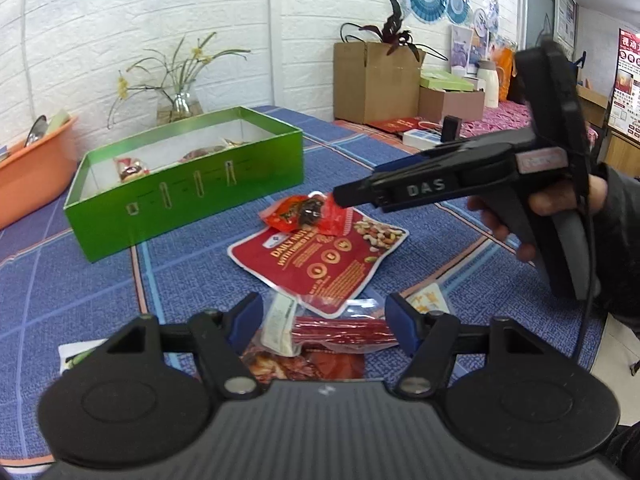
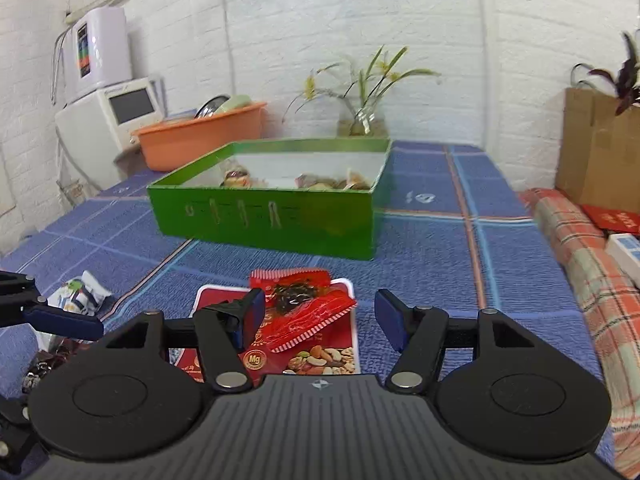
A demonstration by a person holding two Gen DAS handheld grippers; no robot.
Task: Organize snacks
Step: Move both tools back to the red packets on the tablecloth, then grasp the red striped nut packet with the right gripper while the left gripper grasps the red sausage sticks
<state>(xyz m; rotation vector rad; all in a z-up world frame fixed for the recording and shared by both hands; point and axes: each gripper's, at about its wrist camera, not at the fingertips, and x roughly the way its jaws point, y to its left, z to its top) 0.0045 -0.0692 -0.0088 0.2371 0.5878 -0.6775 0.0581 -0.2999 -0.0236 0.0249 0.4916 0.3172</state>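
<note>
My left gripper (image 1: pixel 322 322) hangs low over the near part of the blue checked tablecloth (image 1: pixel 80 280), its blue-padded fingers spread wide with nothing between them. Below the gap lies a clear packet of red sticks (image 1: pixel 344 334), resting on a dark red pouch (image 1: pixel 308 364) at the near edge. A little farther out is the big red Daily Nuts pouch (image 1: pixel 320 264), lying flat, and on its far end sits a small red snack packet (image 1: pixel 304 212) with a dark picture on it.

My right gripper (image 2: pixel 320 314) is aimed at that small red snack packet (image 2: pixel 306 310). Its fingers stand apart, one on each side of the packet, and I cannot tell whether the left pad touches the wrapper; the right pad is clear of it. From the left wrist view the tip of this gripper (image 1: pixel 344 196) hovers right at the packet's right end.

The green box (image 2: pixel 272 220) stands open beyond the pouches, toward the far left, with a few wrapped snacks already lying inside on its white floor (image 2: pixel 316 180). A crumpled white wrapper (image 2: pixel 78 298) lies on the cloth to the left. Behind the box are an orange basin (image 2: pixel 200 140) and a glass vase of yellow flowers (image 2: pixel 362 120) against the white brick wall; a cardboard box (image 1: pixel 372 80) stands far right.
</note>
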